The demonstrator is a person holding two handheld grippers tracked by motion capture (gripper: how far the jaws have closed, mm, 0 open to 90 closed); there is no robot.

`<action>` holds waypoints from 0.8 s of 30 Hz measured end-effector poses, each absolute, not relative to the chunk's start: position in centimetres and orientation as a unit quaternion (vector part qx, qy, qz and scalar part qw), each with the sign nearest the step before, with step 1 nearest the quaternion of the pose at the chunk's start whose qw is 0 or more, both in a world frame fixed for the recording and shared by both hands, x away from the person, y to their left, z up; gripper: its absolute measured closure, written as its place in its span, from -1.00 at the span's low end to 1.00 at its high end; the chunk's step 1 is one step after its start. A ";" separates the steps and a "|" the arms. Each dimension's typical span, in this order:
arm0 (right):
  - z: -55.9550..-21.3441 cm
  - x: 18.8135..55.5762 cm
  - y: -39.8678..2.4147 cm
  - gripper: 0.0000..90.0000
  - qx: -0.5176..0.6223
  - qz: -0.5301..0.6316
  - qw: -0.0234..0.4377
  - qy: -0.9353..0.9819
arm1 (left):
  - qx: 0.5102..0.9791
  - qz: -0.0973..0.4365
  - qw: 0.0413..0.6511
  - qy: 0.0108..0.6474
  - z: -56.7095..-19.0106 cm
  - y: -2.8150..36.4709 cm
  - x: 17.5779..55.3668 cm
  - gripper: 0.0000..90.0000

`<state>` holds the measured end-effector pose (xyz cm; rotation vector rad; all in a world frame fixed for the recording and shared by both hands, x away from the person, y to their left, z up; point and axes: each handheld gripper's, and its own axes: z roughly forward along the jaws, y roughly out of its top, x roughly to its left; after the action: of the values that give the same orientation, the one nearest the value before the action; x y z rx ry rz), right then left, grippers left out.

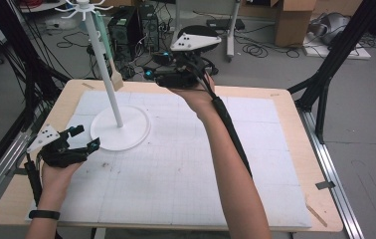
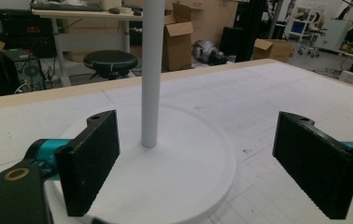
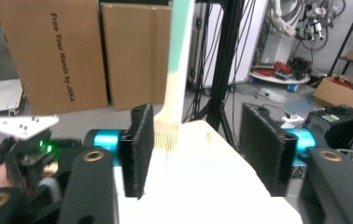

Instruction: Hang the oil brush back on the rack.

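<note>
**Both claws open near the hanging brush**

A white stand [image 1: 120, 130] sits on the counter [image 1: 176, 169], its pole [image 1: 104, 69] rising from a round base. A brush [image 1: 112, 69] with a green handle hangs from the rack at the pole's top. The right claw [image 1: 158, 73], raised near the far edge, is wide open, and the brush's bristles [image 3: 166, 140] hang between its jaws. The left claw [image 1: 84, 138] is wide open and empty just beside the base.

Two black handheld grippers, left [image 1: 84, 139] and right [image 1: 151, 67], each with ribbed black jaw pads, teal collars, brass-ringed screw holes, grey three-cornered top plate, trailing black cable; black wristband [image 1: 43, 214] on left forearm.
</note>
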<state>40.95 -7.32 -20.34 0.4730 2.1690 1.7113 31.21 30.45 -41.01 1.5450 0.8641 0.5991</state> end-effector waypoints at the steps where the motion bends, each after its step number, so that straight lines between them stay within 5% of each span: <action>1: -20.6 40.9 -7.9 -0.10 0.165 0.600 0.168 0.764 | 0.666 0.258 0.593 0.371 -41.0 30.5 31.2 -0.66; 6: -22.1 40.1 -11.1 -0.31 0.176 0.596 0.160 0.767 | 0.669 0.262 0.589 0.372 -41.0 30.5 31.2 -0.66; 24: -30.9 34.9 -25.5 -0.46 0.238 0.583 0.173 0.757 | 0.686 0.267 0.566 0.371 -41.4 30.3 31.2 -0.66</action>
<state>34.86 -25.53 -30.92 0.6751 2.1488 1.6538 31.19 30.29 -41.39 1.6120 0.8720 0.6288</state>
